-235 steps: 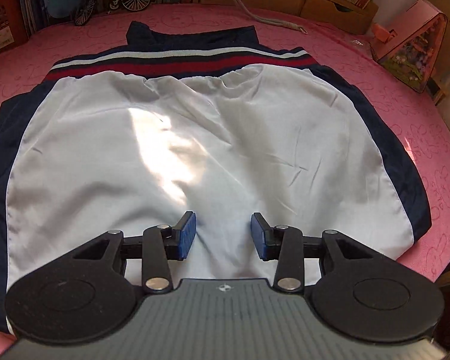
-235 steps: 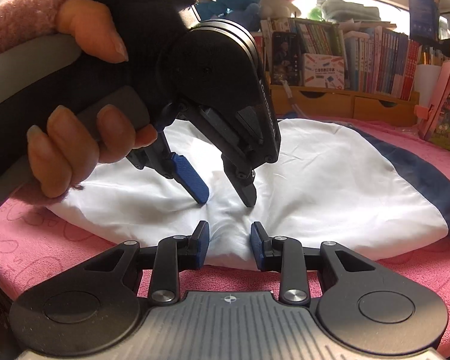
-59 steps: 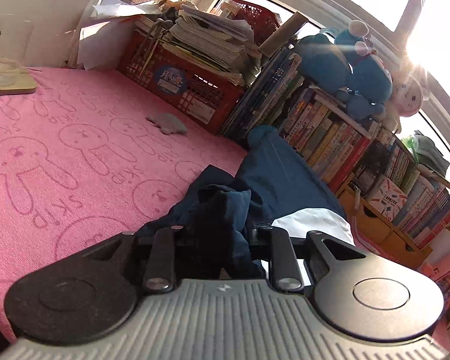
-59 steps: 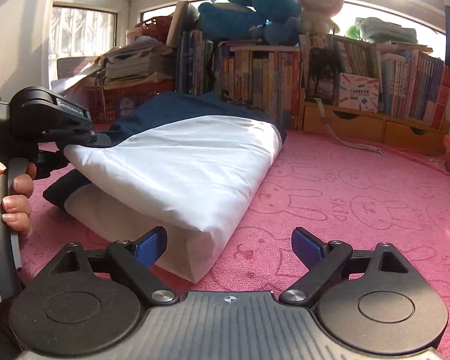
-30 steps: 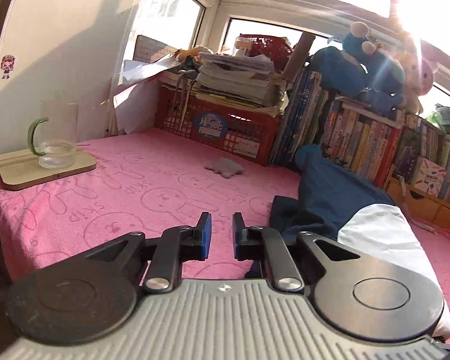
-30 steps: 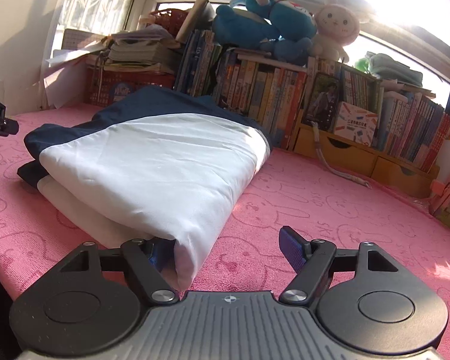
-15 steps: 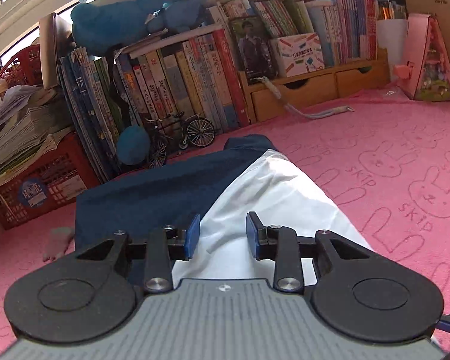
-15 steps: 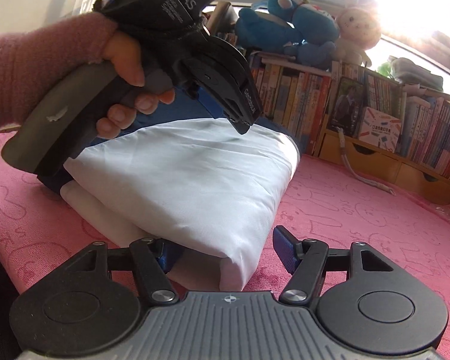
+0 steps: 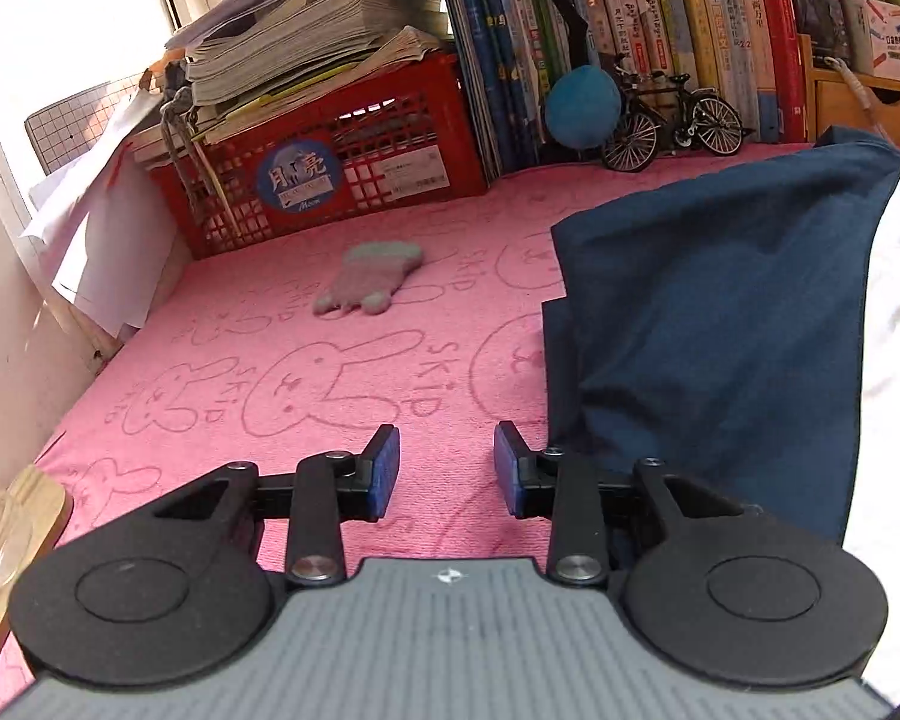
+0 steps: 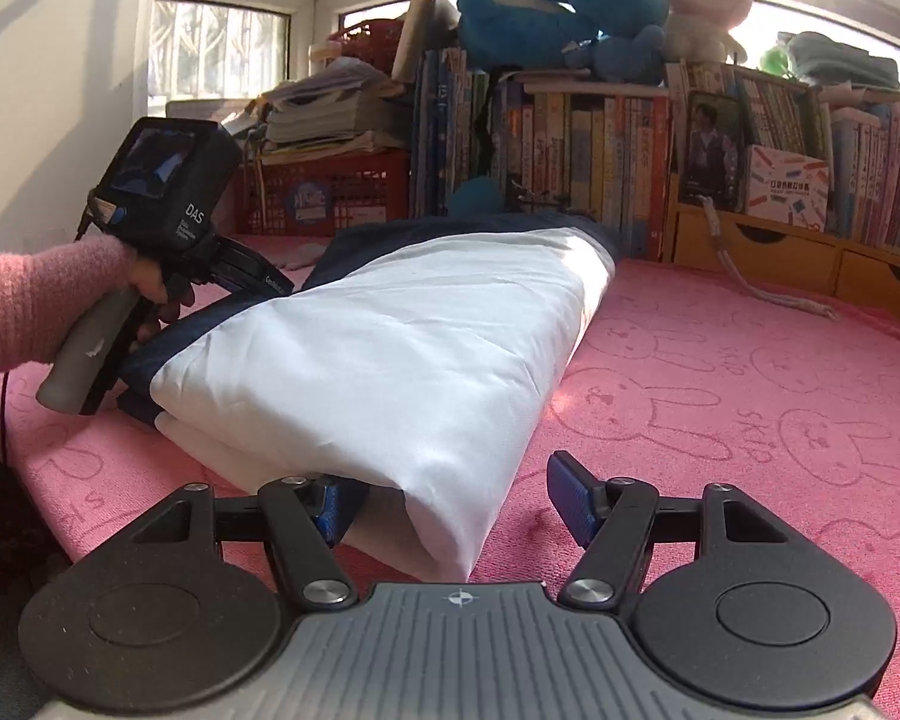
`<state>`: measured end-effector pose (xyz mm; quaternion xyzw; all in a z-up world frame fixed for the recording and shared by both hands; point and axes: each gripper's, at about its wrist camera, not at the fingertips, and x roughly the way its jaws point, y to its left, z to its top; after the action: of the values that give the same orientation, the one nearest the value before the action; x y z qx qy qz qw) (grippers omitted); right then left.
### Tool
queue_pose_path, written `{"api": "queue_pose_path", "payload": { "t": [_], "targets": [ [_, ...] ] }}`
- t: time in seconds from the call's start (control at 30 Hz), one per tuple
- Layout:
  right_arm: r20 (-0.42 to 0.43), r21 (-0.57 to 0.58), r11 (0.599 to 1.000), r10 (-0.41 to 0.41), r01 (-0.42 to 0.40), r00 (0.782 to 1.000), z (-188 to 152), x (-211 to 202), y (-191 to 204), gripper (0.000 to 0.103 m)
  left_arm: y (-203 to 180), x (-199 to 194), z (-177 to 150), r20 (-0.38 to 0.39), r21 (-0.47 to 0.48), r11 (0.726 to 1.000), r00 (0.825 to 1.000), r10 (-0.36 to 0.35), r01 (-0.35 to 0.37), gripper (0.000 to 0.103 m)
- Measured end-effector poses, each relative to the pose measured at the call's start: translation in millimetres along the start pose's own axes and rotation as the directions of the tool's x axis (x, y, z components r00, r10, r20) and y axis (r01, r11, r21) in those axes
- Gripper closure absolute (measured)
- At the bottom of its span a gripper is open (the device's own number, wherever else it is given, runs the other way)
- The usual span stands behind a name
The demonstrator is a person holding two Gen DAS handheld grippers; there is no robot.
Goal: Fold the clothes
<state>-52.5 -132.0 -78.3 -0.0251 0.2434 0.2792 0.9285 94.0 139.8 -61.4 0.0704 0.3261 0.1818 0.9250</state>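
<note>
Smooth white/navy folded jacket [image 10: 390, 354] on fuzzy pink blanket [image 9: 306, 372]; left tool [image 9: 446, 471] & right tool [image 10: 459, 501] both apart, gripping nothing.

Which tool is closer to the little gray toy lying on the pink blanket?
Left. The left tool hangs open over the blanket with the gray toy just ahead. The right tool sits at the folded jacket's near corner.
</note>
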Motion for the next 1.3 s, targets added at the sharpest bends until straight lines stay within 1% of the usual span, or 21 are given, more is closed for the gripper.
{"api": "queue_pose_path", "payload": {
  "t": [0.07,0.17,0.2,0.23,0.27,0.3,0.33,0.37,0.5,0.53,0.63,0.67,0.7,0.73,0.77,0.83,1.0,1.07,1.13,1.17,1.3],
  "targets": [
    [-0.017,0.041,0.992,0.117,-0.116,0.993,3.4,-12.8,-17.6,0.033,12.1,-8.7,13.8,0.017,-0.049,0.998,0.999,-0.03,0.03,0.071],
    [-0.003,0.139,0.947,0.292,-0.289,0.956,13.2,-38.2,-55.5,0.022,30.2,-21.7,34.6,0.046,-0.12,0.99,0.996,-0.072,0.077,0.07],
    [0.016,0.172,0.935,0.313,-0.311,0.95,19.3,-43.8,-68.7,0.018,35.3,-26.3,42.9,0.057,-0.142,0.984,0.993,-0.103,0.11,0.067],
    [0.034,0.202,0.924,0.325,-0.325,0.945,25.7,-47.6,-81.2,0.016,35.0,-31.2,56.8,0.073,-0.157,0.963,0.975,-0.209,0.218,0.057],
    [0.051,0.225,0.918,0.323,-0.326,0.945,34.0,-48.8,-94.4,0.016,31.4,-31.9,68.3,0.071,-0.173,0.93,0.946,-0.316,0.323,0.043],
    [0.059,0.239,0.921,0.303,-0.308,0.951,43.9,-44.5,-107.3,0.016,26.8,-31.3,79.6,0.066,-0.192,0.885,0.905,-0.421,0.425,0.036],
    [0.055,0.243,0.926,0.283,-0.288,0.957,53.2,-36.1,-118.0,0.016,17.5,-24.9,89.6,0.045,-0.226,0.821,0.847,-0.529,0.525,0.028],
    [0.046,0.25,0.928,0.275,-0.277,0.96,62.8,-21.5,-126.7,0.016,7.4,-18.4,99.0,0.026,-0.257,0.757,0.787,-0.616,0.601,0.028],
    [0.009,0.327,0.907,0.277,-0.265,0.961,97.6,53.1,-158.8,0.017,-48.6,10.9,125.0,-0.072,-0.286,0.714,0.728,-0.681,0.639,0.029],
    [-0.001,0.366,0.891,0.289,-0.268,0.957,101.2,73.6,-166.5,0.018,-61.3,17.4,128.2,-0.089,-0.273,0.718,0.727,-0.681,0.64,0.03],
    [-0.029,0.465,0.839,0.334,-0.283,0.942,107.5,133.0,-183.8,0.019,-88.2,37.5,135.8,-0.138,-0.263,0.709,0.702,-0.699,0.655,0.03],
    [-0.037,0.475,0.836,0.332,-0.275,0.943,108.4,145.8,-185.7,0.02,-94.6,43.9,138.4,-0.151,-0.262,0.705,0.693,-0.705,0.659,0.031],
    [-0.045,0.476,0.839,0.322,-0.263,0.946,108.9,155.6,-186.0,0.023,-98.7,50.1,140.9,-0.162,-0.262,0.7,0.684,-0.711,0.665,0.032],
    [-0.053,0.476,0.843,0.312,-0.25,0.949,109.4,165.4,-186.3,0.028,-103.3,56.7,143.3,-0.18,-0.266,0.691,0.67,-0.72,0.672,0.04],
    [-0.059,0.469,0.849,0.306,-0.245,0.95,110.3,172.9,-186.3,0.029,-108.0,63.5,145.6,-0.2,-0.27,0.682,0.654,-0.73,0.679,0.049],
    [-0.053,0.438,0.864,0.3,-0.247,0.953,111.1,180.3,-181.9,0.032,-117.9,76.2,148.0,-0.244,-0.268,0.661,0.614,-0.75,0.701,0.06],
    [-0.023,0.374,0.894,0.275,-0.247,0.961,105.6,185.9,-172.4,0.032,-126.6,86.9,147.8,-0.256,-0.258,0.601,0.547,-0.797,0.756,0.06],
    [0.001,0.377,0.889,0.28,-0.259,0.96,101.2,186.1,-172.8,0.032,-128.1,94.0,146.8,-0.267,-0.287,0.599,0.538,-0.799,0.747,0.062],
    [0.008,0.367,0.893,0.276,-0.26,0.961,98.2,186.2,-170.3,0.032,-128.1,101.5,145.7,-0.258,-0.337,0.602,0.544,-0.799,0.724,0.075],
    [0.005,0.356,0.898,0.274,-0.257,0.962,98.0,186.5,-168.2,0.032,-127.3,105.4,144.2,-0.241,-0.371,0.589,0.538,-0.808,0.718,0.084],
    [-0.008,0.363,0.893,0.288,-0.266,0.958,96.4,190.3,-168.6,0.028,-121.1,112.5,136.3,-0.127,-0.467,0.495,0.498,-0.858,0.733,0.093]
  ]
}}
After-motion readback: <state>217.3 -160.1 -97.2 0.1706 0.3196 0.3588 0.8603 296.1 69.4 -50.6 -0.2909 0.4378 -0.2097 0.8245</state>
